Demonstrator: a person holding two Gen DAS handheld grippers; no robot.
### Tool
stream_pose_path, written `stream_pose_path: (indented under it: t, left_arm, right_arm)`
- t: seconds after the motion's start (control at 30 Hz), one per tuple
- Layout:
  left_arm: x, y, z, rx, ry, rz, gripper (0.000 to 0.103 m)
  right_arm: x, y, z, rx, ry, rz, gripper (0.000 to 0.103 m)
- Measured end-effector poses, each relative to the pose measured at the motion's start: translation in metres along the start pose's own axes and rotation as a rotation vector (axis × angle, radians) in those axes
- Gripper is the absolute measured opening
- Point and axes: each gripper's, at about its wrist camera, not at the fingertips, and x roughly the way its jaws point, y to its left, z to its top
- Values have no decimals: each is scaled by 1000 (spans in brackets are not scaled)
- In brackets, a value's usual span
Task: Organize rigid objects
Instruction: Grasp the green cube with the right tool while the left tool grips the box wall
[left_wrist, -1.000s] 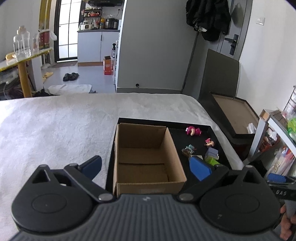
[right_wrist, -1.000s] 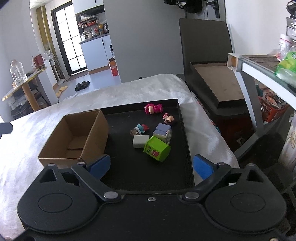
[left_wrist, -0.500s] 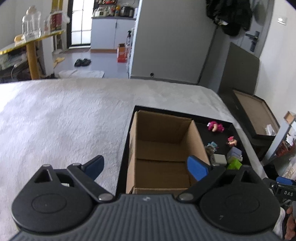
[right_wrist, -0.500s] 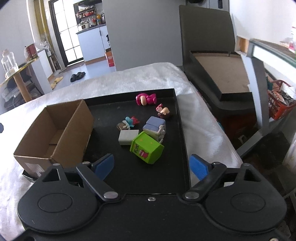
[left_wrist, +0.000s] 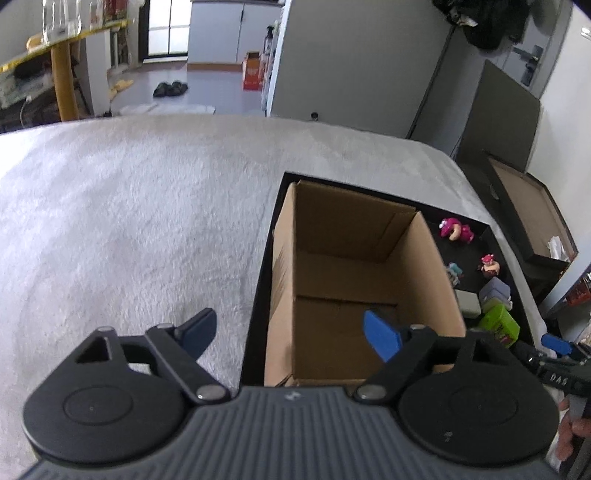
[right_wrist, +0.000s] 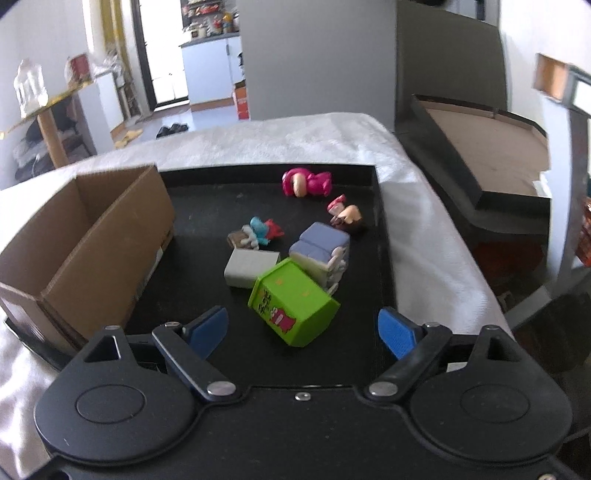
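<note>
Two grippers hover over a black tray (right_wrist: 380, 236) on a pale fleecy cover (left_wrist: 129, 221). Left gripper (left_wrist: 291, 332) is released and holds nothing; its jaws have just been narrowing, with one blue pad outside the near left wall of the open cardboard box (left_wrist: 354, 273) and the other above the box's bare floor. Right gripper (right_wrist: 303, 328) is also released and empty, and has eased in a little. It points down at a green box (right_wrist: 291, 302) lying tilted on its side, just ahead of the pads and roughly centred between them.

Small toys sit well apart from the cardboard box, on the tray's right half. A grey block (right_wrist: 249, 267) touches the green box's far left corner. A lilac block (right_wrist: 321, 249) leans against its far right side. Farther back lie a blue and red figure (right_wrist: 258, 230), a small pink and tan figure (right_wrist: 343, 214), and a magenta figure (right_wrist: 306, 182) near the far rim.

The step in hand appears to be picking up the green box for the cardboard box. To do it well, the right gripper should likely drop straight over it and squeeze two flat opposite faces, not the corners. It should avoid nudging the grey and lilac blocks. The left gripper could steady the box wall so the light cardboard does not slide.
</note>
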Motion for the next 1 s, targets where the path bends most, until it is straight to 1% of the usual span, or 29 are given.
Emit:
stream_pose_path:
  t: [0.1, 0.17, 0.27, 0.33, 0.47, 0.57, 0.67, 0.73, 0.8, 0.87, 0.9, 1.0]
  left_arm:
    - [11, 5, 1, -21, 25, 2, 74]
    - [17, 6, 2, -26, 33, 0, 72]
    - [24, 7, 4, -33, 42, -3, 67]
    - [29, 7, 5, -33, 55, -5, 64]
    - [37, 7, 9, -44, 90, -9, 55]
    - [42, 4, 12, -28, 109, -2, 52]
    - [47, 3, 15, -23, 124, 15, 52]
    - [52, 5, 17, -36, 140, 13, 52]
    - [57, 8, 17, -57, 160, 3, 52]
    - [59, 9, 17, -65, 169, -2, 52]
    - [60, 9, 18, -62, 170, 1, 52]
    - [64, 10, 18, -70, 174, 6, 52]
  right_arm:
    - [11, 7, -3, -44, 1, 3, 86]
    - [17, 9, -6, -62, 1, 4, 85]
    - [27, 11, -9, -88, 11, 6, 79]
    - [34, 13, -10, -105, 11, 3, 79]
    - [44, 12, -9, -123, 2, 4, 71]
    - [51, 14, -7, -128, -2, 8, 70]
    - [56, 15, -8, -148, -4, 4, 67]
    - [56, 14, -8, -156, -10, -2, 66]
    - [55, 14, -6, -167, -21, -10, 69]
    - [53, 14, -3, -169, -30, -29, 79]
    - [53, 12, -1, -160, -35, -31, 81]
    - [53, 7, 4, -89, -20, 16, 82]
